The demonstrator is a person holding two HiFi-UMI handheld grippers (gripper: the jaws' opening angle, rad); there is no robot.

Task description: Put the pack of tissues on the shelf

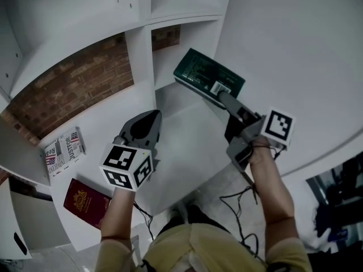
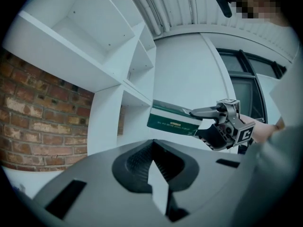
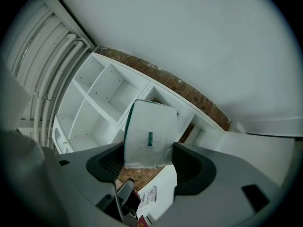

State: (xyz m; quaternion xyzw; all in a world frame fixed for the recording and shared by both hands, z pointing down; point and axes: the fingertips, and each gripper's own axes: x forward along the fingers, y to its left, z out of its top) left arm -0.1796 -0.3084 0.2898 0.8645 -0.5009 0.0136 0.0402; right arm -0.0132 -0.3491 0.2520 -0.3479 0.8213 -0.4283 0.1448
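1. My right gripper (image 1: pixel 222 95) gripped the pack of tissues (image 1: pixel 207 75), held in the air at 1 o'clock, in front of the shelf (image 1: pixel 139 50)
2. My left gripper (image 1: pixel 153 118) sat at 9 o'clock, jaws together, empty

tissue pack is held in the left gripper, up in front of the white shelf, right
Not the left: the pack of tissues is held in the right gripper, up in front of the white shelf. The right gripper view shows it between that gripper's jaws.
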